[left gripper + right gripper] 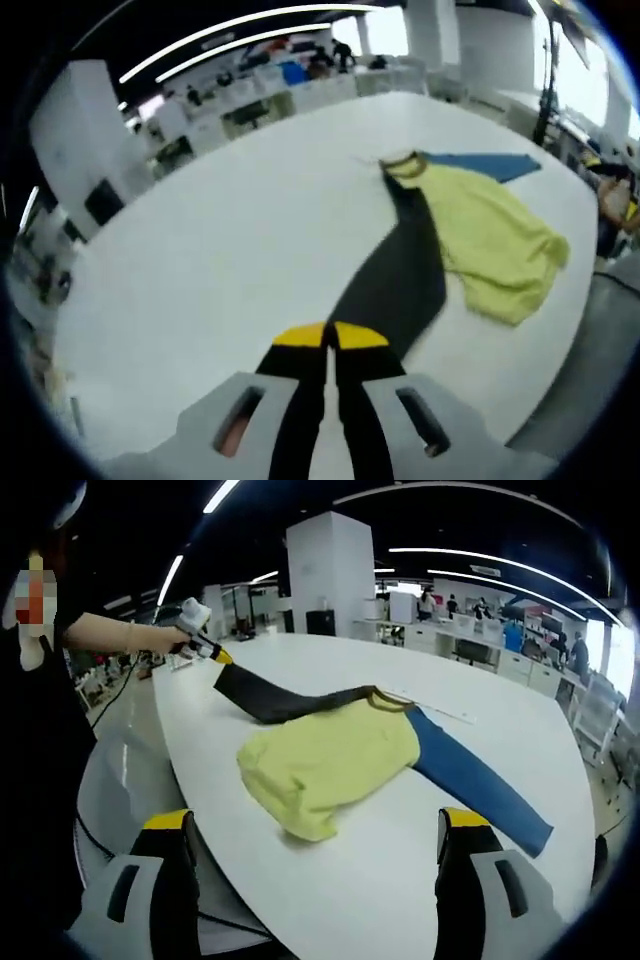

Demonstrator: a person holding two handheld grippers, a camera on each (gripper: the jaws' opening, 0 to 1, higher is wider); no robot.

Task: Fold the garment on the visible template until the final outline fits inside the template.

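White tabletop (230,250) in an open office carries the garment (335,760), and both views look across it. Left tongs (329,338) are clenched: the yellow-tipped jaws meet on the end of the black sleeve (395,285), which runs from the tips up to the collar (400,160). In the right gripper view the same left tongs (222,658) appear at the far edge of the tabletop (420,880), held by a person's hand (160,638), with the black sleeve (275,698) pulled out straight from the yellow body (330,765) toward the tips. Right tongs (315,825) are released: the two jaws stand well apart at the bottom of that view, with nothing between them, and the near edge of the garment lies beyond them. The yellow body (490,240) lies bunched and partly folded over on itself, near the tabletop's edge in the left gripper view. The blue sleeve (480,780) extends flat from the collar side toward the right in the right gripper view; the left gripper view shows the blue sleeve (485,165) as a short strip behind the yellow body. The right gripper view additionally shows a white pillar (335,575), desks, and ceiling light strips (470,552) in the background. Whether a template lies under the garment cannot be determined.
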